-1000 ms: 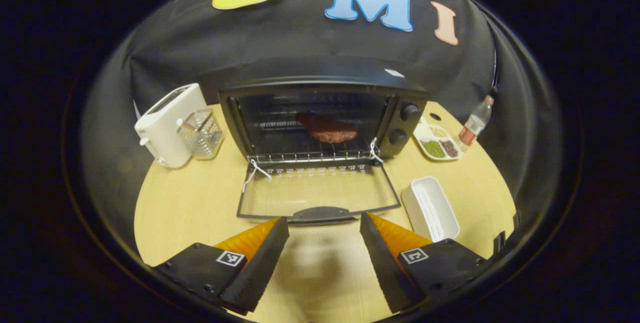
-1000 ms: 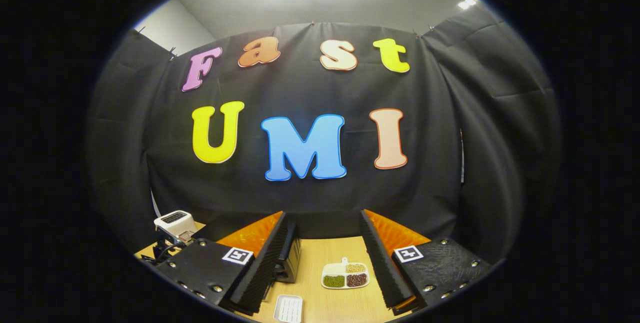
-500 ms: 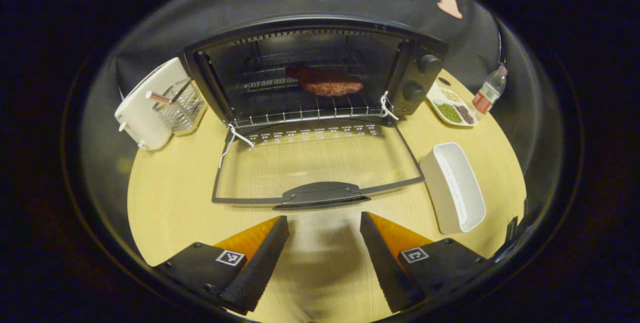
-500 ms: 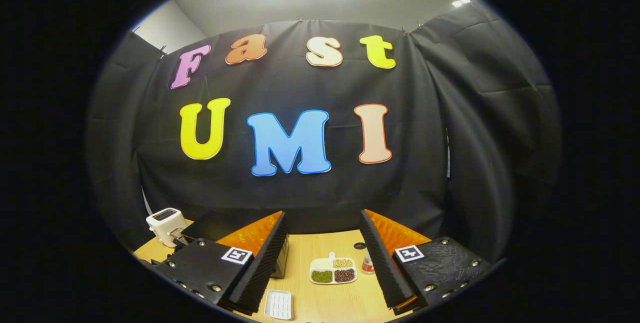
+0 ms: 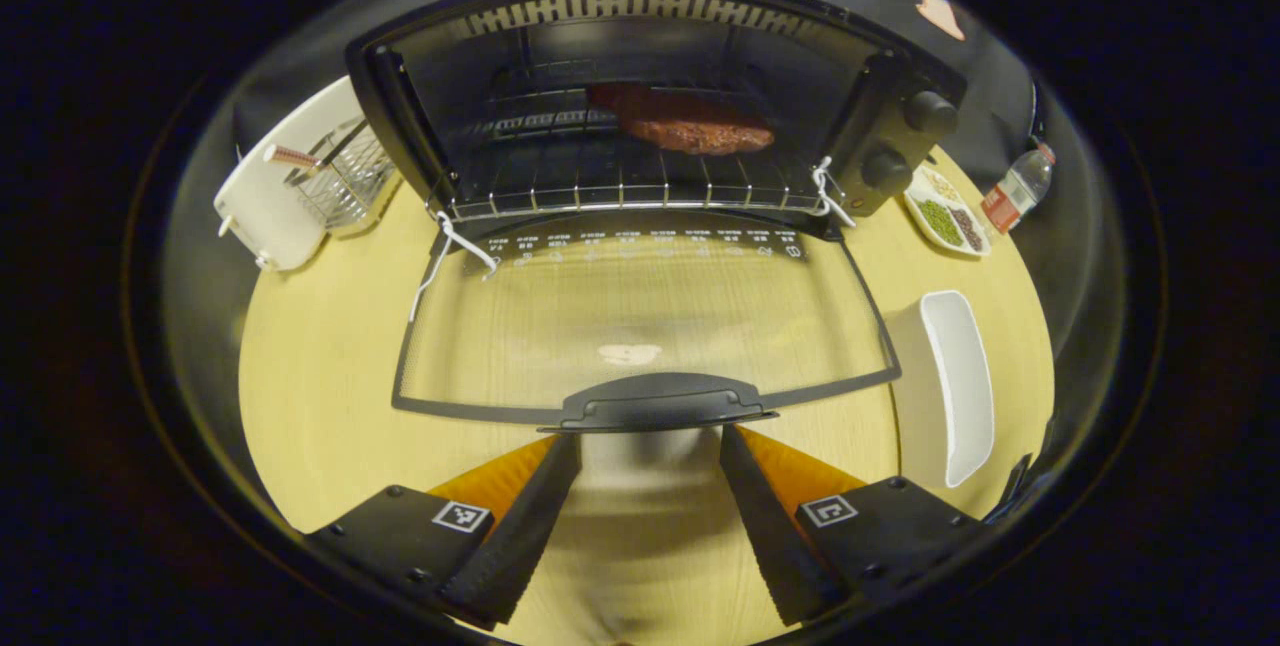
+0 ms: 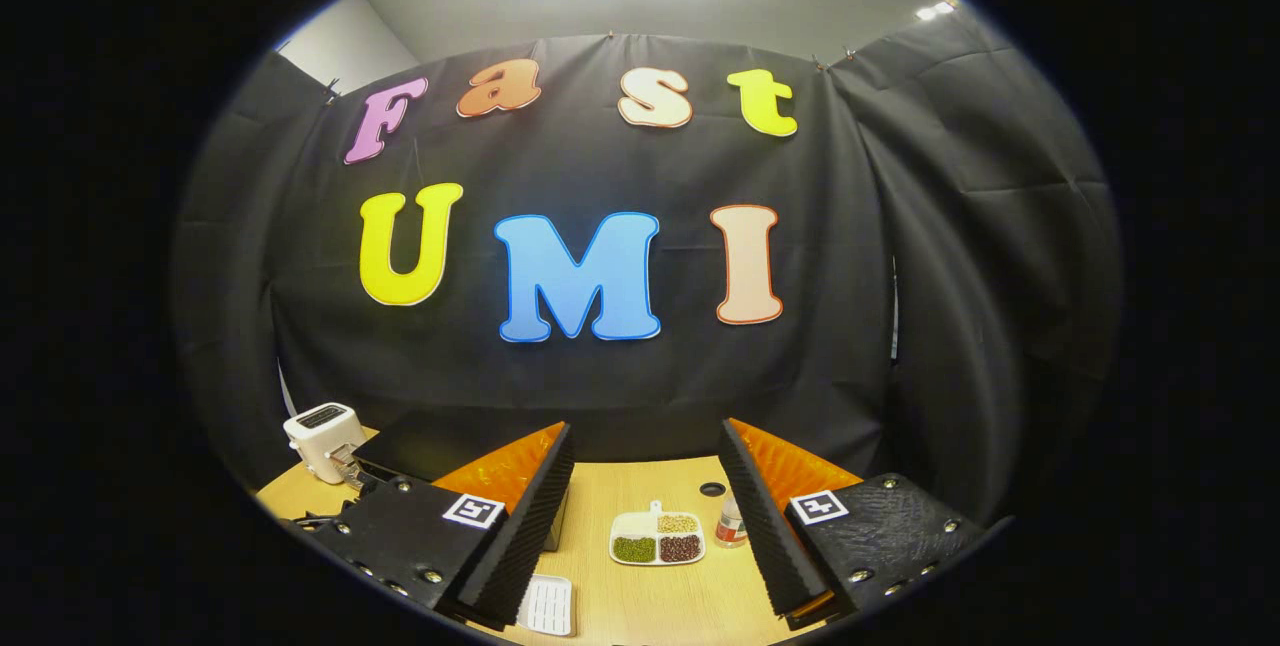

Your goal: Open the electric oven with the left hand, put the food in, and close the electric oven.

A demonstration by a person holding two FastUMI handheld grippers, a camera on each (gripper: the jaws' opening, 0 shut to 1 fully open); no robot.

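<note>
The black electric oven (image 5: 900,76) stands open, its glass door (image 5: 640,316) folded flat onto the table. A reddish-brown piece of meat (image 5: 695,126) lies on the wire rack (image 5: 560,188) inside. My left gripper (image 5: 648,466) is open, just short of the door handle (image 5: 665,400), with nothing between its fingers. In the right gripper view my right gripper (image 6: 645,486) is held high and open, empty, looking at the booth wall over the table; a corner of the oven (image 6: 410,438) shows behind its left finger.
A white toaster (image 5: 265,196) and a clear utensil holder (image 5: 350,181) stand left of the oven. On the right are a white tray (image 5: 950,386), a divided dish of beans (image 5: 945,221) and a small bottle (image 5: 1015,191). The same dish (image 6: 655,538), bottle (image 6: 730,522) and tray (image 6: 548,604) lie below the right gripper.
My left gripper has moved forward and down toward the open door's handle, so the oven looms larger. The right gripper has drifted slightly and stays open.
</note>
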